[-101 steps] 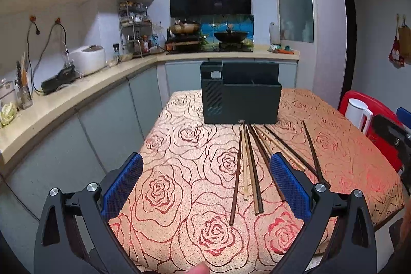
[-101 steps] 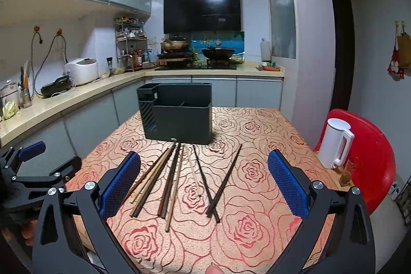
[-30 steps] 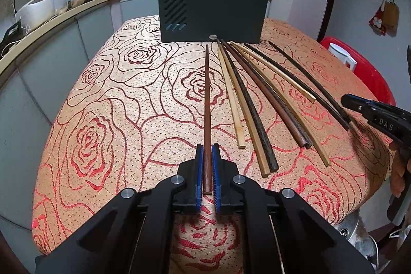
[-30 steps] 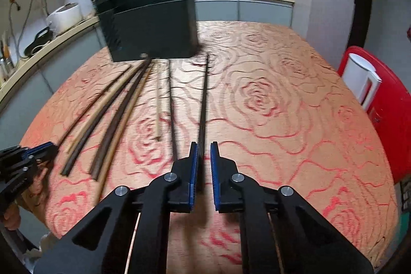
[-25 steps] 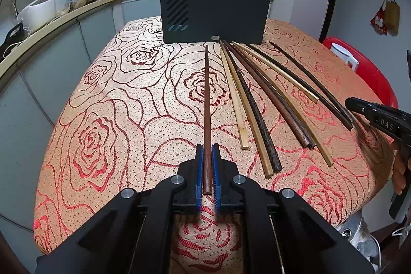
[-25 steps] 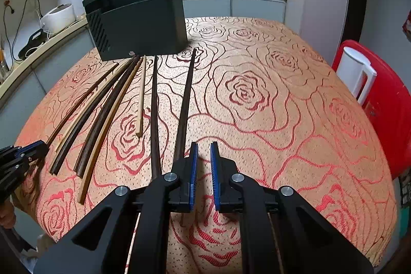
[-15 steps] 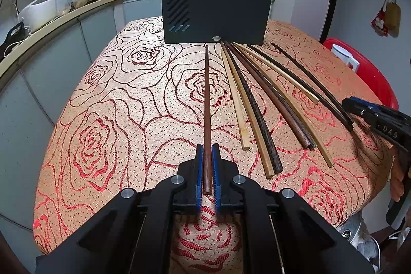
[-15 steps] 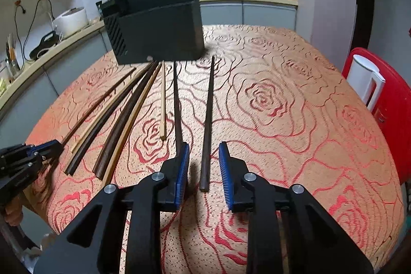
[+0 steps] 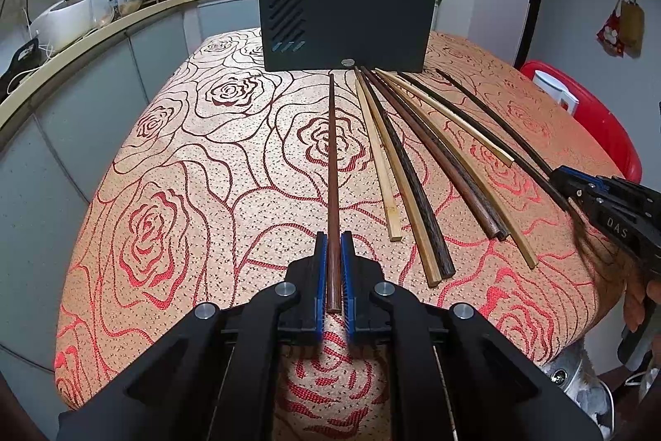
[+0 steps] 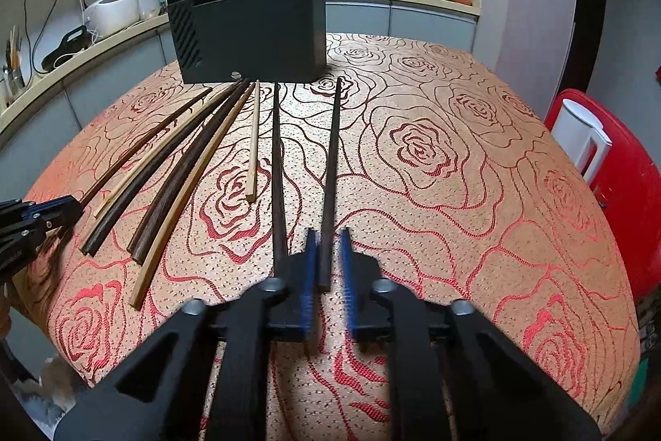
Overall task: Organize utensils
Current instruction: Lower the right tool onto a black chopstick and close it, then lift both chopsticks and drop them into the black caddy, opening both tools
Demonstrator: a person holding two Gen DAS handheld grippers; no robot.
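My left gripper (image 9: 334,234) is shut on the near end of a reddish-brown chopstick (image 9: 332,151) that lies on the rose-patterned tablecloth (image 9: 186,172) and points at the black utensil holder (image 9: 363,23). To its right lie several loose chopsticks (image 9: 413,172), dark and pale, fanned out from the holder. In the right wrist view my right gripper (image 10: 326,232) has its jaws closing on the near end of a dark chopstick (image 10: 332,151). The pads are blurred and hug the stick. Another dark chopstick (image 10: 277,172) runs beside its left finger. The holder (image 10: 256,36) stands at the far end.
A white kettle (image 10: 582,139) sits on a red chair (image 10: 632,193) past the table's right edge. A kitchen counter (image 9: 103,32) with a rice cooker (image 9: 62,19) curves along the left. Each gripper shows at the other view's edge: right gripper (image 9: 562,178), left gripper (image 10: 62,207).
The right jaws spread around the dark chopstick half a second ago and have narrowed onto it again. The left gripper has stayed shut on its chopstick, unmoved. Seconds ago both were wide open.
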